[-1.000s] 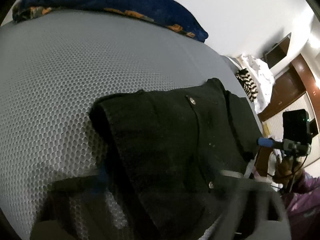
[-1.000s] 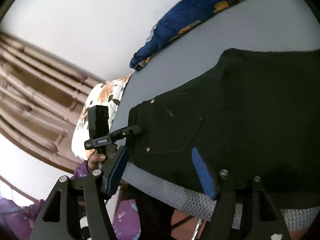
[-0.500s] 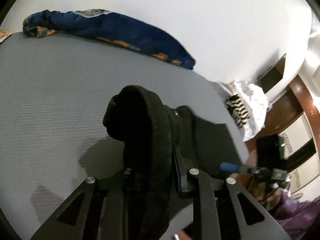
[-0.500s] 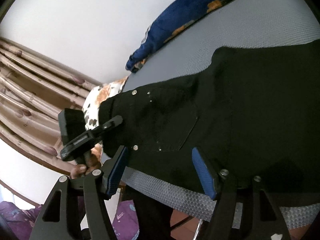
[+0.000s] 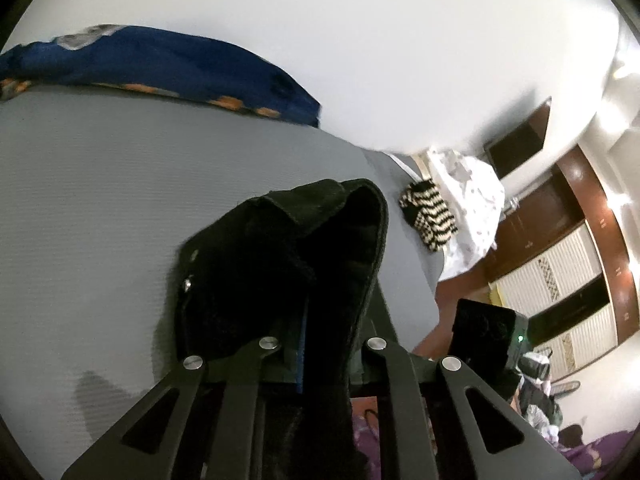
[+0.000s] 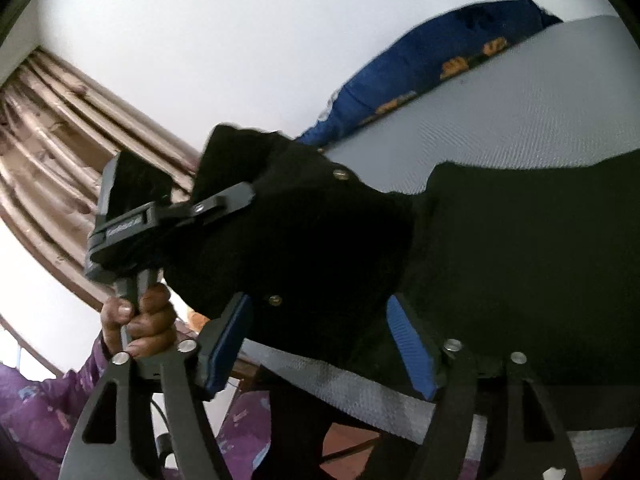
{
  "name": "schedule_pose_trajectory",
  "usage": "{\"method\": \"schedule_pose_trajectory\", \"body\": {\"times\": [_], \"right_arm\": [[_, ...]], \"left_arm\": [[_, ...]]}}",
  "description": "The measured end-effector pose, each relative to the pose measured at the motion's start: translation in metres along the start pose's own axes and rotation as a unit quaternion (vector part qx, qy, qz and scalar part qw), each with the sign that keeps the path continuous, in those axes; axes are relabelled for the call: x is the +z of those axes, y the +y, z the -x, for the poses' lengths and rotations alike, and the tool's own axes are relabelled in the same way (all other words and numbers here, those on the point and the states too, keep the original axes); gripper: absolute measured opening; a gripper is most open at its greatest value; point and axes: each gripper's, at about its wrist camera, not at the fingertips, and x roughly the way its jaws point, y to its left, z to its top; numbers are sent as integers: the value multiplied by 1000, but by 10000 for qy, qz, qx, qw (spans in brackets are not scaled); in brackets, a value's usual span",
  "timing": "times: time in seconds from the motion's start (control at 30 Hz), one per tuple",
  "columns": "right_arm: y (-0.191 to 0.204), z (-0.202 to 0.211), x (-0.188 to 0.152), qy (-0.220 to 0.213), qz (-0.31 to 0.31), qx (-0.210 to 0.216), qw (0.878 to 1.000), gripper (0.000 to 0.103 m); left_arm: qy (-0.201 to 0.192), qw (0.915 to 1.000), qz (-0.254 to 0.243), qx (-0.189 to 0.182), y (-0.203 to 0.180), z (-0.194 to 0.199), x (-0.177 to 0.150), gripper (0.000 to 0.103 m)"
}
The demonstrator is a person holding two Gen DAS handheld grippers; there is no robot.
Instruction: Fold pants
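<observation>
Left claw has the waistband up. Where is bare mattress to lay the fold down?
Bare grey mattress runs from the lifted black pants out to the blue blanket along the wall. Crowded: the near edge, where the pants spread before the open right claw, and the striped cloth corner.

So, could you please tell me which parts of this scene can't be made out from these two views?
- Left tool pads: left wrist view, buried in the black pants.
- Pants legs: right wrist view, cut off by the right edge.
- Right tool: open, holding nothing.
- Bed under the lifted waistband: hidden by cloth.
</observation>
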Motion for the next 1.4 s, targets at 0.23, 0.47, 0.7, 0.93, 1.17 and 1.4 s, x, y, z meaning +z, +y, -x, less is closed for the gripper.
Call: {"method": "schedule_pose_trajectory", "body": {"times": [0.23, 0.47, 0.7, 0.93, 1.17, 1.4], "right_arm": [[-48, 26, 6, -83, -522, 296, 9982, 76], [-95, 67, 5, -463, -755, 328, 9955, 82], [-144, 92, -4, -651, -1132, -2, 9914, 83], [-154, 98, -15, -681, -1209, -172, 9902, 83], [-136, 86, -7, -371, -638, -921, 9930, 87], [-134, 69, 1, -164, -373, -1397, 9894, 22]], "left_arm": [[359, 9987, 194, -301, -41, -76, -5, 12], [482, 9982, -6, -349, -76, -136, 5, 13], [1160, 9916, -307, -485, -94, -213, 3, 23], [681, 9905, -1053, -573, -117, -196, 5, 59], [-42, 9992, -407, 32, -51, -124, 10, 73], [-72, 9972, 7, 738, 11, -104, -25, 73]]}}
